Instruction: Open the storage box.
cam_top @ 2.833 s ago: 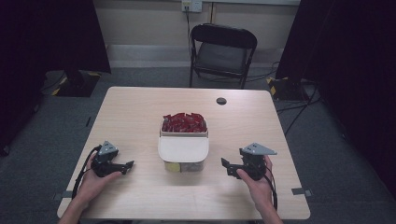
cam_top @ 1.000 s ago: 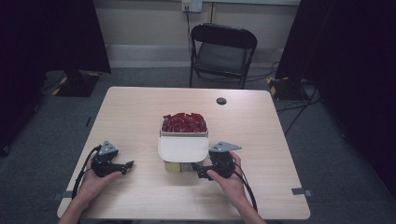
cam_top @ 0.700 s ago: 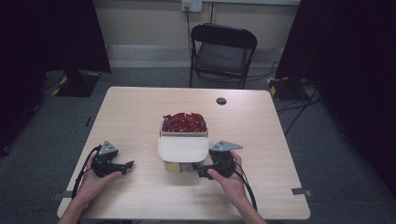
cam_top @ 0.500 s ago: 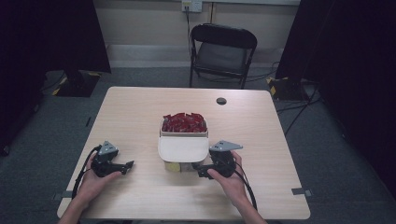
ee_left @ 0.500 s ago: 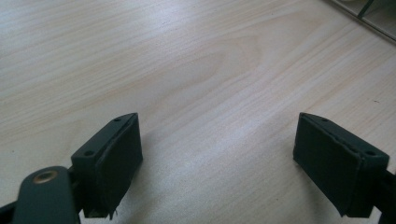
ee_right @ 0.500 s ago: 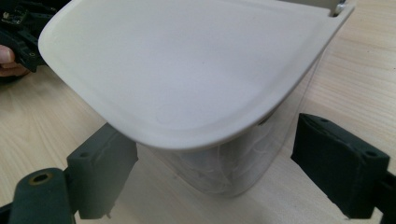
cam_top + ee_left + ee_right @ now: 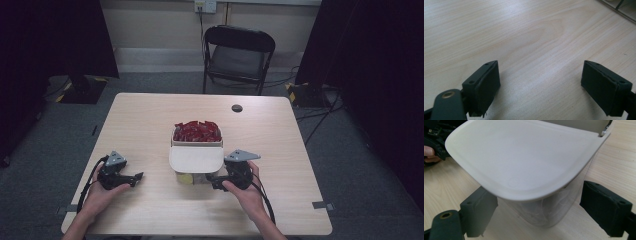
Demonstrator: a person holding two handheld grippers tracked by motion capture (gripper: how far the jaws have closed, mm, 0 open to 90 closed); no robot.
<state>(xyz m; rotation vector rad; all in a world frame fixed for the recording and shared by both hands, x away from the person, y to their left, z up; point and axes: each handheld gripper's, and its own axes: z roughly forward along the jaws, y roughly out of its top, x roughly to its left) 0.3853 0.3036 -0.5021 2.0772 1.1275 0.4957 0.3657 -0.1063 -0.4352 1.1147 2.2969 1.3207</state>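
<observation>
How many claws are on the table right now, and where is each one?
2. The left claw sits on the table at the near left, apart from the container. The right claw is at the container's near right side, its jaws open around the clear base.

We find the table point(image 7: 150, 125) to be pale wood or wood-look laminate, smooth, with a visible grain and a soft sheen. The lid point(image 7: 524, 157) looks like cream plastic, smooth and matt, with a moulded rim. The tub point(image 7: 541, 212) beneath it is clear plastic, thin and glossy. The packets point(image 7: 196, 131) behind it are red and shiny, like foil or film. The right gripper point(image 7: 539, 206) and left gripper point(image 7: 541, 85) carry black matt pads, seemingly rubber. The chair point(image 7: 239, 55) appears dark, with a metal frame. The floor point(image 7: 350, 150) looks like grey carpet, rough.
</observation>
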